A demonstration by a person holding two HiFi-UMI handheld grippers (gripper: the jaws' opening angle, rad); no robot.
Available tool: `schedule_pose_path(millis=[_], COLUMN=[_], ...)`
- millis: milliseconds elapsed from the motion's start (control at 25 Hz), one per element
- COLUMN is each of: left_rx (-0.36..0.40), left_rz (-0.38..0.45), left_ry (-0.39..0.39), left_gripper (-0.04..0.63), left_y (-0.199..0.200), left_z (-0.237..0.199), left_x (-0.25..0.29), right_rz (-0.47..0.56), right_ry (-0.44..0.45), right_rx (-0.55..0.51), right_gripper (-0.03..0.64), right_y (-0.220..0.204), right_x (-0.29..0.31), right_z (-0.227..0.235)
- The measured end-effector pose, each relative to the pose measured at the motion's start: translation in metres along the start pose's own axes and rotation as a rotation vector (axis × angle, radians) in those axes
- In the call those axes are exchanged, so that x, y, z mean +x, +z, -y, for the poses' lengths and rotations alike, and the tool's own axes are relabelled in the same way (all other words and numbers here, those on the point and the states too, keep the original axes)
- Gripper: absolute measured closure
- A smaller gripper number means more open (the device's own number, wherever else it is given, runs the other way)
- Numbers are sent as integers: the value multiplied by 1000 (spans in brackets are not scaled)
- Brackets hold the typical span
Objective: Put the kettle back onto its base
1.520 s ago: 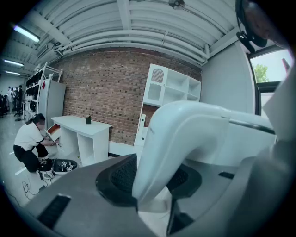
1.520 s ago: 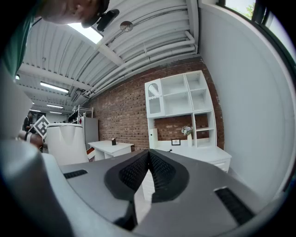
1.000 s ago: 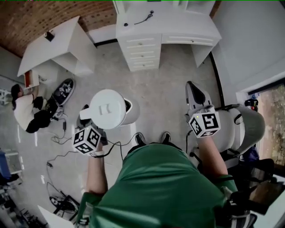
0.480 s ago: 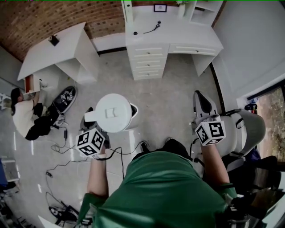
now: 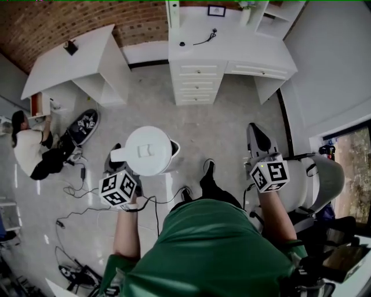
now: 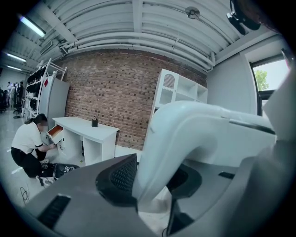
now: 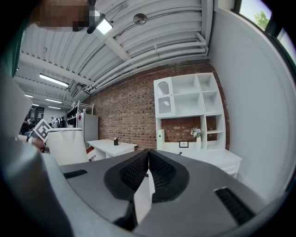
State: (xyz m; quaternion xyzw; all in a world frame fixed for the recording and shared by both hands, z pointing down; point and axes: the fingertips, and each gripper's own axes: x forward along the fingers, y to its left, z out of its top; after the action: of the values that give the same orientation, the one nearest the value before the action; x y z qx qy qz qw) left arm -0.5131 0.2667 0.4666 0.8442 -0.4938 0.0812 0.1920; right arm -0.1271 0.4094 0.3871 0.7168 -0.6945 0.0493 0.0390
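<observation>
At nine o'clock in the head view a person (image 5: 26,152) crouches on the floor (image 5: 226,125), beside a small white desk (image 5: 69,61). That desk stands at ten o'clock against the brick wall (image 5: 58,23). Loose cables (image 5: 72,203) trail over the floor at eight o'clock.

Just left of centre, the left gripper (image 5: 120,163) holds the white kettle (image 5: 149,149) in the air above the floor. The kettle is lid up, with its handle turned toward nine o'clock and the gripper's marker cube below it at seven o'clock. In the left gripper view the jaws stand partway apart, and their black pads (image 6: 121,178) press on either side of the white handle. The handle arches up between them, and the kettle's body fills the right half of that view.

At twelve o'clock a wide white desk (image 5: 243,49) with drawers stands well apart from the kettle. On it lie a small dark round thing (image 5: 182,43), too small to tell what it is, a black cord (image 5: 206,38) near it, and a framed picture (image 5: 216,10) at the back.

At three o'clock the right gripper (image 5: 253,129) points toward twelve o'clock over the floor. In the right gripper view its jaws are pressed together with nothing between them. Just right of it, at four o'clock, stands a pale chair (image 5: 322,174).
</observation>
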Motion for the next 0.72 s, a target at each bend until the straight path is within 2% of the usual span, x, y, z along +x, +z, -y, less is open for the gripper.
schedule_pose_path(millis=[320,480,720], left_rx=[0,-18,-47], left_rz=[25,48,53], left_ry=[92,132,181], left_gripper=[433,433,433], left_y=[36,60,74], left_z=[6,19,39], left_x=[48,82,130], right_rz=[23,23,16], right_ry=[110,135,164], right_rx=[27,41,56], right_gripper=[595,595,595], right_y=[13,20,19], right_x=[89,130,175], right_z=[33,68,117])
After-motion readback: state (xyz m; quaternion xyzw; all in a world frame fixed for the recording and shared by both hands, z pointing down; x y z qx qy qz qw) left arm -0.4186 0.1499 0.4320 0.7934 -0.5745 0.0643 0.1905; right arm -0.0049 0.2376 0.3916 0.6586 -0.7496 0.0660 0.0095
